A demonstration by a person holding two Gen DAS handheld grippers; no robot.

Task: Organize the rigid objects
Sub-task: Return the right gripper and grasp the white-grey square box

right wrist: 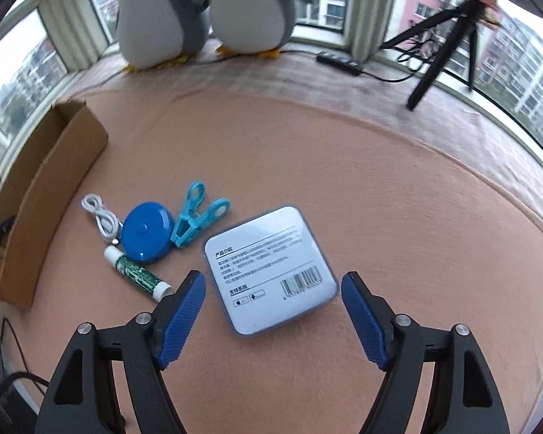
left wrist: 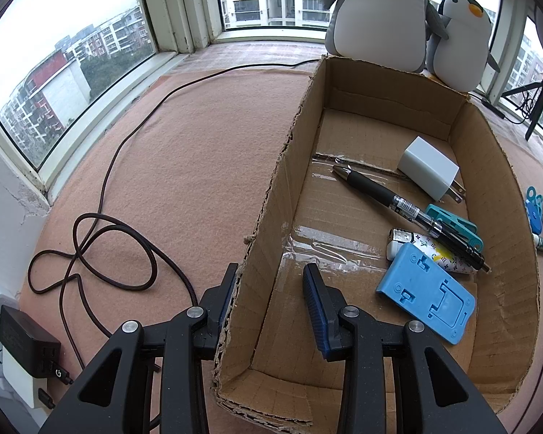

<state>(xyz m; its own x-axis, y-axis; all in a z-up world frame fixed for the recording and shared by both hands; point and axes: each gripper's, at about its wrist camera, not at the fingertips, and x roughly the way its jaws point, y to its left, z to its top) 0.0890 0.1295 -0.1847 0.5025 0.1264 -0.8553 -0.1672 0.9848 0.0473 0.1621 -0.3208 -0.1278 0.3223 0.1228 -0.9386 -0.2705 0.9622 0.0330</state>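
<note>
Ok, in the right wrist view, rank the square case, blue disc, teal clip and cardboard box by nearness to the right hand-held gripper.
1. Square case, just ahead of the right hand-held gripper.
2. Blue disc, left.
3. Teal clip, behind the disc; close call.
4. Cardboard box, far left.

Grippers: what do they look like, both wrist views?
Same build on both: left gripper and right gripper have black plastic linkage arms with silver round pivot pins and blue ribbed finger pads. No markings, cables, hands or sleeves visible.

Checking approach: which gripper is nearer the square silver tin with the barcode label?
Right. The right gripper hovers open astride the square silver tin; the left gripper straddles the cardboard box's wall.
</note>
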